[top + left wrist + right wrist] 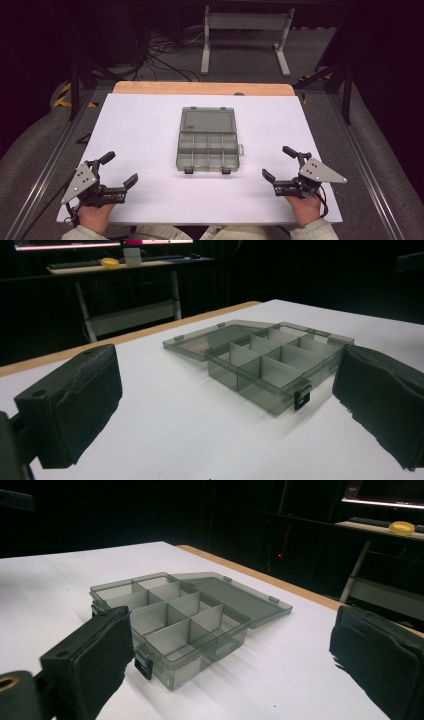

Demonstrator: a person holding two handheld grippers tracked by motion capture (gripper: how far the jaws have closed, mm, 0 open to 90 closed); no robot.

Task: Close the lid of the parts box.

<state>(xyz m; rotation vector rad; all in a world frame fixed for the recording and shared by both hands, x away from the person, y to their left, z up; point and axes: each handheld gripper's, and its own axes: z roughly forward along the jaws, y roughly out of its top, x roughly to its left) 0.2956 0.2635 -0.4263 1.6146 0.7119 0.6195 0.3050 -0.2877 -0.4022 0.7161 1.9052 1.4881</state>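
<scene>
Right now the see-through box [208,140] sits open in the middle of the tabletop [135,130]. Both the left gripper [120,169] and right gripper [278,162] wait near the front corners, jaws wide and empty. Next, I think, they must reach for the box.

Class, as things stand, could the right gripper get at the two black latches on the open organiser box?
Probably yes. The right gripper stands open, and only bare white table lies between it and the latches on the box's near edge.
</scene>
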